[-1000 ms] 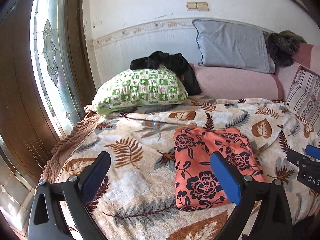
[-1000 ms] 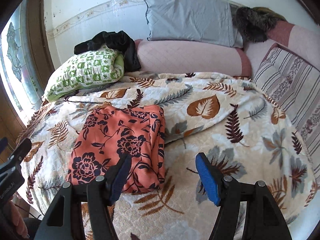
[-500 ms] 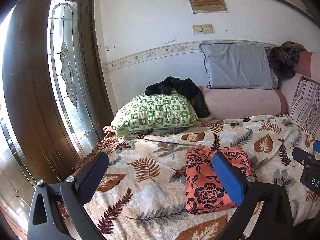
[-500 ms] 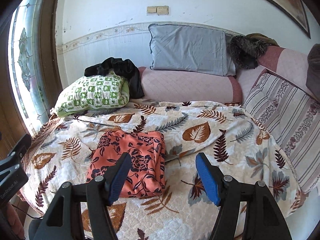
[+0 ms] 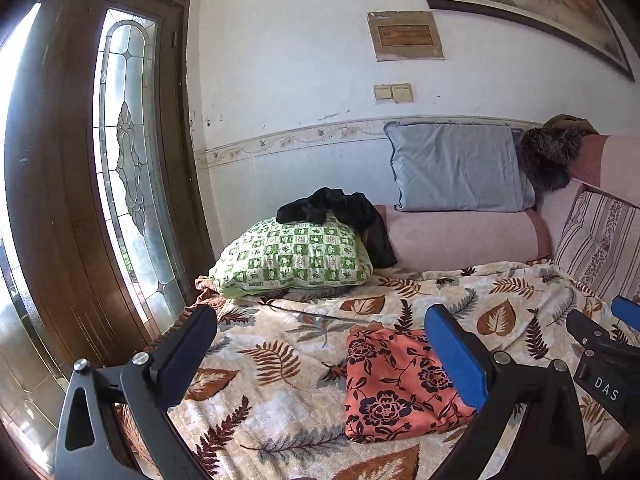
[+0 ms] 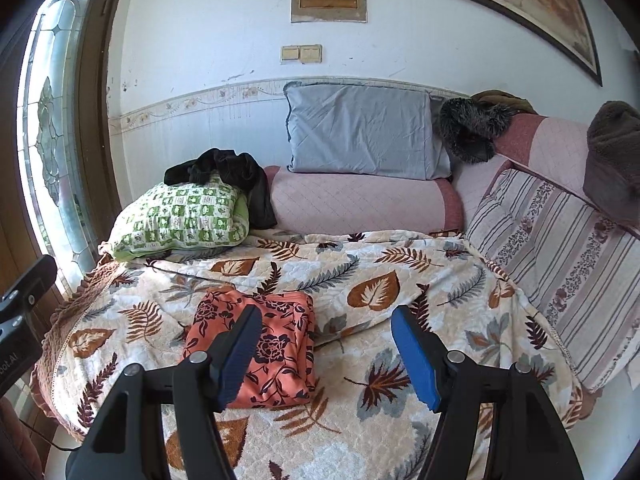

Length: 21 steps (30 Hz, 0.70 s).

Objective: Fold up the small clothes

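Note:
A folded orange garment with dark flowers (image 5: 396,384) (image 6: 260,344) lies flat on the leaf-patterned bedspread (image 5: 288,364) (image 6: 380,280). My left gripper (image 5: 320,344) hovers above and in front of it, open, with nothing between its fingers. My right gripper (image 6: 326,344) is also open and empty, held above the bedspread just right of the garment. Neither gripper touches the cloth. The right gripper's tip shows at the right edge of the left wrist view.
A green checked pillow (image 5: 292,256) with a black garment (image 5: 340,212) on it sits at the back left. A grey pillow (image 6: 364,136) rests on a pink bolster (image 6: 360,204). A striped cushion (image 6: 560,264) lines the right. A wooden door with glass (image 5: 124,160) stands left.
Both grippers have risen and drawn back from the bed, so the folded garment looks smaller and lower. More of the wall and door shows. The garment has not moved.

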Tool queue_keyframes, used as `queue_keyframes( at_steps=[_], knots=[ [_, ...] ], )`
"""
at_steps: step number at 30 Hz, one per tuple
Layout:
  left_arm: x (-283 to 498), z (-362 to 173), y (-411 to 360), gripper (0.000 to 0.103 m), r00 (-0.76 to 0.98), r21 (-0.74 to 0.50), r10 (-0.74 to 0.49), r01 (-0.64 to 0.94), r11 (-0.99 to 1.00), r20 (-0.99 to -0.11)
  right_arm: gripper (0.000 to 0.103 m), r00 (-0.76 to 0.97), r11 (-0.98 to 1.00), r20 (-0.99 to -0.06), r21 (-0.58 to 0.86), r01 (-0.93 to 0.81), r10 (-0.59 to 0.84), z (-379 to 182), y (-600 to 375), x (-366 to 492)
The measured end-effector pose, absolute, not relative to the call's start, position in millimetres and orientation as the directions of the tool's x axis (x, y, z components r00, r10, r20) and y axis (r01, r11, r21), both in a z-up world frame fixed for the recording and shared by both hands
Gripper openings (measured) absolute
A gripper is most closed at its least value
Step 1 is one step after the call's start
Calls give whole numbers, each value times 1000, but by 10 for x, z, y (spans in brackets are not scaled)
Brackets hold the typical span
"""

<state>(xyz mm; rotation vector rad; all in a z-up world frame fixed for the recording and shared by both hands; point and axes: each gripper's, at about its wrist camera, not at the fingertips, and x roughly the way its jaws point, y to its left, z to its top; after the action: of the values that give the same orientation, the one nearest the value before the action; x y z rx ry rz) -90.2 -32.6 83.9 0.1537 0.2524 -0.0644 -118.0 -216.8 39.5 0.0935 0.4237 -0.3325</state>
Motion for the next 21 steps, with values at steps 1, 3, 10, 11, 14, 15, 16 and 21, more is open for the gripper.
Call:
queue_keyframes(
  at_steps=[1,3,10,11,14,15,16,21],
  knots=[
    [-919,860,-342,103,967,143,-48,86,986,-250,71,858,939,-411,15,344,-308,423,-2178,-1205],
    [-951,898,-371,103,969,138,-56,92,986,-242,71,856,932,-398,7,363,-330,469,-2199,-1247],
    [-1051,1037,-490,103,972,130,-93,123,984,-217,71,846,912,-374,-1,410,-381,607,-2298,-1391],
    [-1064,1058,-508,103,971,128,-100,130,983,-215,71,845,910,-372,0,414,-384,629,-2308,-1415],
    [-1103,1115,-549,103,971,122,-122,149,981,-208,71,840,902,-365,5,433,-401,688,-2360,-1474],
    [-1115,1127,-559,103,970,120,-128,155,981,-207,71,839,900,-365,7,435,-403,707,-2368,-1490],
    [-1126,1137,-566,103,970,118,-132,159,980,-206,71,839,899,-363,8,437,-405,724,-2376,-1506],
    [-1173,1147,-540,103,974,134,-120,147,980,-191,71,841,898,-351,5,440,-411,777,-2344,-1553]
  ],
)
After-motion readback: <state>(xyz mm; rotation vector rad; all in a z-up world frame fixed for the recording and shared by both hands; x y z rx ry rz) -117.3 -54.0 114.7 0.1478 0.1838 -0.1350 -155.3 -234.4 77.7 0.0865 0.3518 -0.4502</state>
